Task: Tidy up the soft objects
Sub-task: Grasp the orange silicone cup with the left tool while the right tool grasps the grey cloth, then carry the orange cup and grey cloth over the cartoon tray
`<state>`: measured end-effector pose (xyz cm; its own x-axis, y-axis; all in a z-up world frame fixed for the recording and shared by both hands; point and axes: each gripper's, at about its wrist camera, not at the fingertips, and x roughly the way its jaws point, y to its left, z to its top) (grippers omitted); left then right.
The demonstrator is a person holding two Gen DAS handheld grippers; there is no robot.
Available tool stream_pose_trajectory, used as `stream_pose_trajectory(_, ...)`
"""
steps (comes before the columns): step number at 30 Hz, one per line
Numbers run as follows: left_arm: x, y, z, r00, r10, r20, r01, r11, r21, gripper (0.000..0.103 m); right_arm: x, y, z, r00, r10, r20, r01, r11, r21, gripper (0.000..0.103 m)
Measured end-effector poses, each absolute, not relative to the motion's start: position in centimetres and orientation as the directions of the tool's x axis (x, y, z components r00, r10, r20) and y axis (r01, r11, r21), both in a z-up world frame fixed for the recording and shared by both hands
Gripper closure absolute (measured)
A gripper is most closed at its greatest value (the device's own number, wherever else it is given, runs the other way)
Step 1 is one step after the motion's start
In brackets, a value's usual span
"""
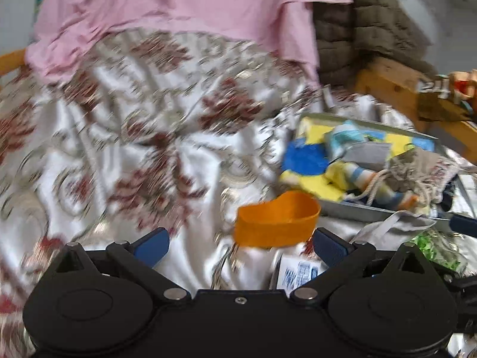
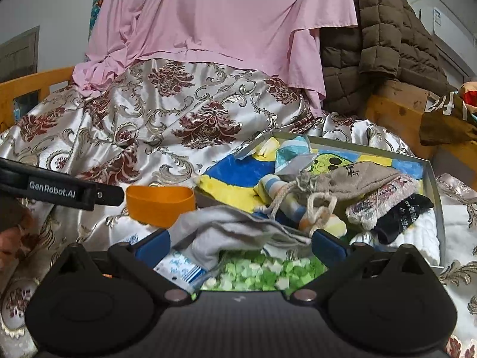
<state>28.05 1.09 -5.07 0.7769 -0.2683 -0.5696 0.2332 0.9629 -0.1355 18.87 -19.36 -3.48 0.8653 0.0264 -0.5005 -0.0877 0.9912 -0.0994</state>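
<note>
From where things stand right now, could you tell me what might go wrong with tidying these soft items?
The grey cloth drapes over the tray edge; the open right gripper may drag neighbours like the drawstring pouch out. The orange band sits on slippery satin bedding, so the open left gripper could push it away.

Bed under satin damask bedspread (image 2: 167, 125) — pink sheet (image 2: 214, 18) draped at back. Directly on the spread: grey tray (image 2: 436, 197), orange band (image 2: 159, 205) just beside it.
</note>
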Motion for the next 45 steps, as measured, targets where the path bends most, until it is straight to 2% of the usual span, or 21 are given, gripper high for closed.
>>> stream_pose_trajectory(7,30.7,0.7,-6.3,0.758,-0.376,-0.534,0.389,0.917,-0.093,0.001,21.1,-20.2,-3.4,0.856,0.001,-0.517,-0.066,0.992,-0.107,0.000)
stream_pose_trajectory(13,33.1,1.2,-7.6,0.671,-0.502,-0.546,0.476,0.856,-0.202,0.001,22.3,-20.7,-3.5,0.837,0.017,-0.547,-0.089,0.991,-0.105,0.000)
stream_pose_trajectory(21,34.7,0.1,-9.4,0.618,-0.550,-0.563,0.538,0.817,-0.207,0.002,22.8,-19.0,-4.4,0.821,0.049,-0.569,-0.171,0.972,-0.163,0.000)
stream_pose_trajectory(24,34.7,-0.2,-9.8,0.593,-0.561,-0.578,0.562,0.802,-0.201,0.010,22.9,-18.2,-4.8,0.818,0.050,-0.572,-0.195,0.961,-0.195,0.000)
stream_pose_trajectory(26,34.6,-0.3,-9.9,0.587,-0.567,-0.578,0.574,0.795,-0.197,0.019,22.9,-17.9,-4.9,0.822,0.044,-0.568,-0.201,0.956,-0.216,0.001)
stream_pose_trajectory(32,34.3,-0.1,-9.7,0.601,-0.575,-0.554,0.580,0.792,-0.193,0.034,22.9,-17.6,-5.2,0.818,0.058,-0.572,-0.218,0.952,-0.216,0.005)
stream_pose_trajectory(37,33.8,-0.8,-9.8,0.615,-0.540,-0.575,0.591,0.798,-0.118,0.040,22.9,-17.6,-5.6,0.810,0.049,-0.584,-0.223,0.948,-0.229,0.006)
stream_pose_trajectory(39,33.4,-1.5,-9.9,0.625,-0.508,-0.593,0.603,0.796,-0.047,0.042,22.9,-17.6,-5.7,0.810,0.047,-0.584,-0.221,0.947,-0.231,0.010)
stream_pose_trajectory(41,33.0,-1.9,-9.9,0.641,-0.479,-0.600,0.610,0.792,0.020,0.050,23.0,-17.6,-5.9,0.806,0.043,-0.590,-0.221,0.947,-0.233,0.017)
stream_pose_trajectory(45,32.5,-2.4,-9.7,0.661,-0.454,-0.598,0.609,0.790,0.072,0.064,22.8,-17.7,-5.8,0.809,0.040,-0.587,-0.215,0.949,-0.231,0.027)
